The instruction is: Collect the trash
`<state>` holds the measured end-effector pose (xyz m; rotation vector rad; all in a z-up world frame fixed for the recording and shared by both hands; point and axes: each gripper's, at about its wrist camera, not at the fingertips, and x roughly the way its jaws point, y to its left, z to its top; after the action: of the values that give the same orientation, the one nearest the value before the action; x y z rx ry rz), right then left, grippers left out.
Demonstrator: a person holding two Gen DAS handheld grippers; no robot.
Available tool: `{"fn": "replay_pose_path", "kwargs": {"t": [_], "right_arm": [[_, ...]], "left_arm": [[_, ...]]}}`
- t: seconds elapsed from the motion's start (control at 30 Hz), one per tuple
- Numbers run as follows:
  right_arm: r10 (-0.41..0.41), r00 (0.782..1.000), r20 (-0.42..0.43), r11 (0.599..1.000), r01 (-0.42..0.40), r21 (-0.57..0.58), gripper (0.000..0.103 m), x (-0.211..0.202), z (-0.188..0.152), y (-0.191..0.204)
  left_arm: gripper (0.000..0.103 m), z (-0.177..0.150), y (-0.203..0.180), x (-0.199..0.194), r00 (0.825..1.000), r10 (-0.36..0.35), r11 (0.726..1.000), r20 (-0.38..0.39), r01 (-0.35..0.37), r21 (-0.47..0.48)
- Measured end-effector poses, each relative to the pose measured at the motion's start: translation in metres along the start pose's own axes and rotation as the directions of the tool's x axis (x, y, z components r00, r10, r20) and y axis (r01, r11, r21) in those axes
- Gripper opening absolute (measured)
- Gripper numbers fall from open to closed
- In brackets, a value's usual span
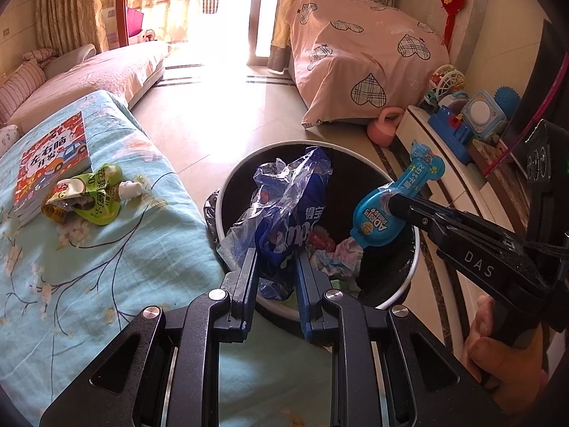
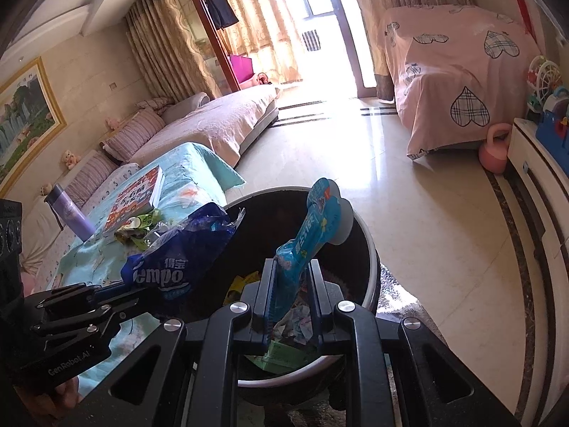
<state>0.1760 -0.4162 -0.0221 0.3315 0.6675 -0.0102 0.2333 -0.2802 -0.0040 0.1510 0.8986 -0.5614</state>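
Both claws loaded over the trash bin.
Left wrist: left claw point(image 1: 275, 267) clamps blue tissue wrapper point(image 1: 291, 220) above trash bin point(image 1: 405, 281), between counter edge and open floor.
Right wrist: right claw point(image 2: 290, 288) narrowly pinches blue snack packet point(image 2: 313, 227) over the bin point(image 2: 370, 259).

At the bottom centre of the frame, the left gripper point(image 1: 275, 267) pinches a crumpled blue and clear plastic tissue wrapper point(image 1: 288, 210) over a round black trash bin with a white rim point(image 1: 409, 277). From the right edge, the right gripper point(image 1: 394, 204) clamps a light blue bone-shaped snack packet point(image 1: 377, 213) above the same bin. At the left, a torn green juice pouch point(image 1: 89, 195) lies beside a red children's book point(image 1: 53, 163) on a pale turquoise flowered cloth point(image 1: 106, 267).
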Motion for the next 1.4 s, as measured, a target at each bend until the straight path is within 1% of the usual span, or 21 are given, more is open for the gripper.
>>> {"fn": "replay_pose_path", "kwargs": {"t": [0.2, 0.27, 0.33, 0.37, 0.4, 0.43, 0.5, 0.57, 0.6, 0.63, 0.67, 0.7, 0.73, 0.8, 0.93, 1.0, 1.07, 1.2, 1.3, 1.37, 1.4], "right_arm": [[-0.006, 1.000, -0.017, 1.000, 0.006, -0.005, 0.017, 0.003, 0.002, 0.001], [-0.006, 1.000, -0.027, 1.000, 0.006, -0.002, 0.020, 0.005, 0.003, 0.001], [0.001, 0.999, -0.033, 1.000, -0.001, 0.009, 0.022, 0.006, 0.004, 0.000], [0.004, 0.999, -0.036, 1.000, -0.003, 0.016, 0.024, 0.007, 0.005, -0.001], [0.011, 0.999, -0.037, 1.000, -0.010, 0.026, 0.033, 0.006, 0.005, -0.002], [0.017, 0.999, -0.034, 0.999, -0.016, 0.035, 0.043, 0.005, 0.005, -0.004], [0.021, 1.000, -0.019, 0.999, -0.021, 0.046, 0.048, -0.001, 0.005, -0.005], [0.026, 1.000, -0.012, 0.998, -0.025, 0.053, 0.049, -0.006, 0.003, -0.005], [0.034, 0.999, -0.009, 0.998, -0.034, 0.059, 0.054, -0.010, 0.001, -0.005], [0.042, 0.999, -0.005, 0.997, -0.041, 0.064, 0.064, -0.012, 0.001, -0.004], [0.052, 0.999, 0.003, 0.996, -0.052, 0.067, 0.069, -0.017, -0.001, -0.003], [0.059, 0.998, 0.012, 0.996, -0.060, 0.067, 0.080, -0.021, -0.002, -0.001], [0.065, 0.998, 0.018, 0.996, -0.066, 0.067, 0.087, -0.025, -0.003, 0.001], [0.077, 0.997, 0.032, 0.994, -0.079, 0.070, 0.092, -0.036, -0.010, 0.007], [0.072, 0.995, 0.066, 0.996, -0.076, 0.054, 0.097, -0.058, -0.025, 0.024], [0.090, 0.991, 0.094, 0.995, -0.095, 0.041, 0.100, -0.071, -0.037, 0.035], [0.104, 0.988, 0.114, 0.994, -0.109, 0.032, 0.101, -0.082, -0.047, 0.045], [0.106, 0.984, 0.143, 0.994, -0.107, 0.000, 0.101, -0.101, -0.067, 0.068], [0.100, 0.978, 0.184, 0.995, -0.095, -0.037, 0.101, -0.115, -0.075, 0.082], [0.110, 0.971, 0.212, 0.993, -0.097, -0.072, 0.101, -0.128, -0.076, 0.094], [0.116, 0.966, 0.231, 0.991, -0.098, -0.087, 0.101, -0.135, -0.076, 0.099]], "left_arm": [[0.020, 0.002, 0.001, 0.000, 1.000, 0.010, 1.000, -0.005, -0.010, -0.003], [0.026, 0.003, 0.001, 0.001, 1.000, 0.015, 1.000, -0.013, -0.015, -0.003], [0.045, 0.005, 0.002, -0.001, 1.000, 0.021, 1.000, -0.014, -0.021, -0.008], [0.048, 0.005, 0.003, -0.004, 1.000, 0.023, 1.000, -0.004, -0.023, -0.012], [0.052, 0.005, 0.004, -0.007, 1.000, 0.023, 1.000, 0.006, -0.023, -0.014], [0.054, 0.004, 0.005, -0.010, 1.000, 0.023, 1.000, 0.014, -0.023, -0.016], [0.056, 0.002, 0.008, -0.016, 0.999, 0.027, 0.999, 0.023, -0.027, -0.022], [0.057, -0.003, 0.013, -0.023, 0.999, 0.029, 0.999, 0.036, -0.028, -0.034], [0.059, -0.006, 0.016, -0.026, 0.999, 0.032, 0.999, 0.041, -0.030, -0.042], [0.061, -0.009, 0.019, -0.030, 0.998, 0.035, 0.998, 0.045, -0.033, -0.053], [0.062, -0.013, 0.023, -0.034, 0.998, 0.037, 0.997, 0.051, -0.034, -0.066], [0.064, -0.017, 0.027, -0.039, 0.998, 0.037, 0.996, 0.058, -0.032, -0.083], [0.066, -0.022, 0.031, -0.044, 0.997, 0.036, 0.995, 0.064, -0.030, -0.100], [0.068, -0.034, 0.040, -0.055, 0.996, 0.031, 0.990, 0.080, -0.020, -0.141], [0.072, -0.063, 0.054, -0.080, 0.993, 0.024, 0.977, 0.112, 0.001, -0.215], [0.073, -0.080, 0.059, -0.091, 0.991, 0.029, 0.971, 0.128, 0.002, -0.241], [0.074, -0.098, 0.063, -0.103, 0.989, 0.037, 0.966, 0.142, 0.001, -0.259], [0.074, -0.127, 0.068, -0.124, 0.981, 0.100, 0.956, 0.169, -0.048, -0.288], [0.074, -0.144, 0.075, -0.146, 0.971, 0.122, 0.947, 0.204, -0.053, -0.316], [0.075, -0.151, 0.079, -0.164, 0.959, 0.145, 0.944, 0.244, -0.060, -0.324], [0.078, -0.155, 0.080, -0.175, 0.949, 0.163, 0.942, 0.271, -0.068, -0.327]]}}
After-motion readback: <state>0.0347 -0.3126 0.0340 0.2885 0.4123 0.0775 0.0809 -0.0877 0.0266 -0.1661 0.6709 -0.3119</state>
